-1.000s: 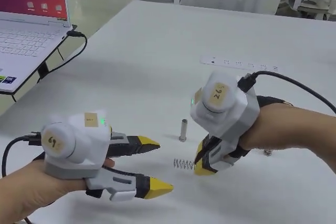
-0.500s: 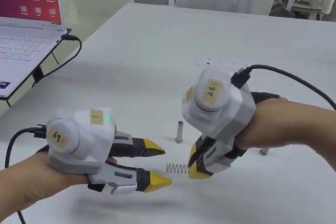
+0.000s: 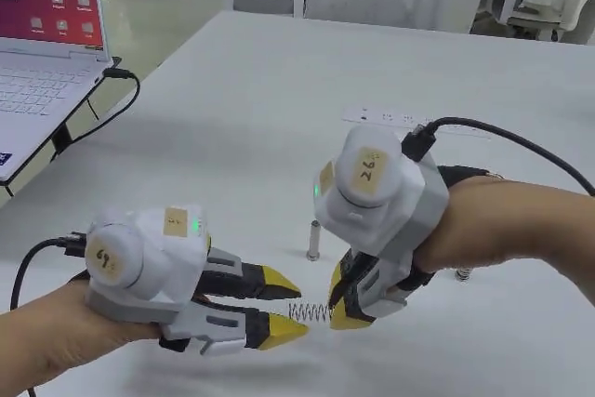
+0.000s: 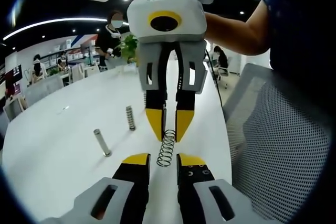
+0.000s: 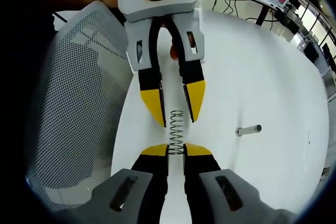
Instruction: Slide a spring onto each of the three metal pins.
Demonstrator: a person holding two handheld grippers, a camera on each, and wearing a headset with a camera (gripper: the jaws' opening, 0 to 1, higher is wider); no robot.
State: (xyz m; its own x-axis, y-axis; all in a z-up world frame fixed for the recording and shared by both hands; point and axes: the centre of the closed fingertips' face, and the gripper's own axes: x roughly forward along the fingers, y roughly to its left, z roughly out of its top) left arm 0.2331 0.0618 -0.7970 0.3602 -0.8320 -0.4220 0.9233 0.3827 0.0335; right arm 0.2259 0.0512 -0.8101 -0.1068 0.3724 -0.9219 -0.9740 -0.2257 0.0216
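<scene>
Bringing the left gripper up to the held spring

Since a second ago the left gripper has closed the distance. It stood well apart from the spring then; its yellow tips now flank the spring's free end. The headset has shifted too, so part of the apparent motion is the camera's.

Right gripper: jaws drawn almost together, pinching the near end of the spring, which points straight out toward the left gripper.

Left gripper: jaws part open, wider than the coil. In the right gripper view there is clear space on each side, so nothing is gripped yet.

Spring position: between the two sets of tips, just in front of the bare pin, which stands upright on the table.

The left gripper view also shows an upright coil just beyond that pin. It looks like a spring already seated on a pin, though I cannot be sure.

Judgement: a handover or two-handed steadying is being set up. The spring is not yet on the bare pin, so this pin's step remains open.
</scene>
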